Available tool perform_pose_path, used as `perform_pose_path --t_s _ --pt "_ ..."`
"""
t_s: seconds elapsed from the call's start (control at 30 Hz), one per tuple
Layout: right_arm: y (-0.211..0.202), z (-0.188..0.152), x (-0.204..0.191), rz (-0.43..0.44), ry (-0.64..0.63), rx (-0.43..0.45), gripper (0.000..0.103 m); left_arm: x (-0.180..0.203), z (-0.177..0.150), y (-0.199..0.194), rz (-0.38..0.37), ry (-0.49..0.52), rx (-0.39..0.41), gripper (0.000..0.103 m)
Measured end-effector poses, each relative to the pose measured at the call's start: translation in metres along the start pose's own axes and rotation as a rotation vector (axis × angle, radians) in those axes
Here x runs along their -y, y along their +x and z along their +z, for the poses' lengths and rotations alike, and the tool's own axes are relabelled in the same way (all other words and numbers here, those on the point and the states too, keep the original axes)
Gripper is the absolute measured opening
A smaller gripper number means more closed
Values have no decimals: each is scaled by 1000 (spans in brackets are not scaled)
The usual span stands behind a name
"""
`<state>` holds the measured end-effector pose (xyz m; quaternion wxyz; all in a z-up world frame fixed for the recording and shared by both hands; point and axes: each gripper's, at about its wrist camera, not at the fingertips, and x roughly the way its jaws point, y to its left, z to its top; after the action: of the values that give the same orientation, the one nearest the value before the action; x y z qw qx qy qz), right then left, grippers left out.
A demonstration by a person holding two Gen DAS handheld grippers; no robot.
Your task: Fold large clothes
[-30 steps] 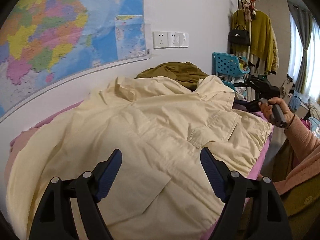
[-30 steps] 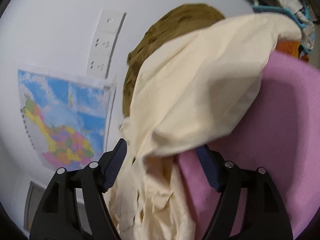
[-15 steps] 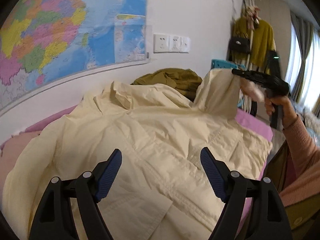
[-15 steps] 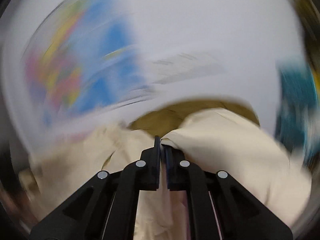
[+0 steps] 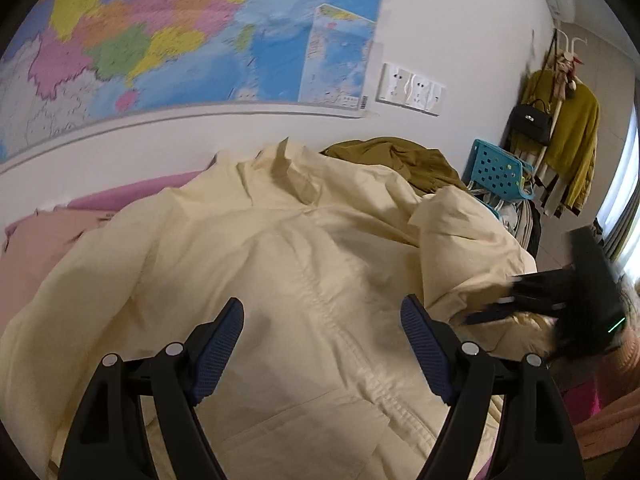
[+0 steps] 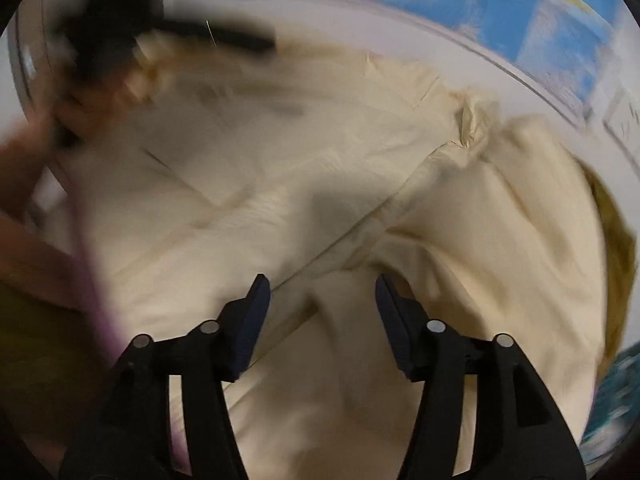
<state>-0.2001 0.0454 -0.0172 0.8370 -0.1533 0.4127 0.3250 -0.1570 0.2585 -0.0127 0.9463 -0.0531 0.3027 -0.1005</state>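
A large cream jacket (image 5: pixel 304 280) lies spread over the pink bed, collar toward the wall; it also fills the right wrist view (image 6: pixel 320 200). Its right sleeve (image 5: pixel 452 240) is folded inward over the body. My left gripper (image 5: pixel 322 344) is open and empty, hovering above the jacket's front seam. My right gripper (image 6: pixel 322 312) is open just above the folded sleeve and holds nothing; it shows blurred at the right of the left wrist view (image 5: pixel 492 312). The right wrist view is motion-blurred.
An olive garment (image 5: pixel 404 160) lies bunched behind the jacket by the wall. A pink bed sheet (image 5: pixel 132 196) shows at the left. A blue basket (image 5: pixel 500 172) and a coat rack with a yellow-green coat (image 5: pixel 568 136) stand at the right. A map (image 5: pixel 180 36) covers the wall.
My right gripper carried the sleeve inward over the jacket, then opened and let it go. My left gripper stayed open and tilted closer over the jacket.
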Motion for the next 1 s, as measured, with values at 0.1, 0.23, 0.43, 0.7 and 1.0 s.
perform_pose_path --t_s 0.1,0.23,0.43,0.7,1.0 --pt "-60 -14 14 28 78 148 73 -2 0 3 -7 -4 -9 78" --pt "-100 -37 82 -182 305 238 85 7 3 11 -25 21 -24 78" --pt "-47 -67 152 64 561 111 26 24 4 10 -25 70 -22 78" --pt "-63 50 120 304 356 331 8 0 12 -17 -33 -11 28 86" --pt "48 160 85 482 343 193 51 -29 13 -58 -65 -93 117 93"
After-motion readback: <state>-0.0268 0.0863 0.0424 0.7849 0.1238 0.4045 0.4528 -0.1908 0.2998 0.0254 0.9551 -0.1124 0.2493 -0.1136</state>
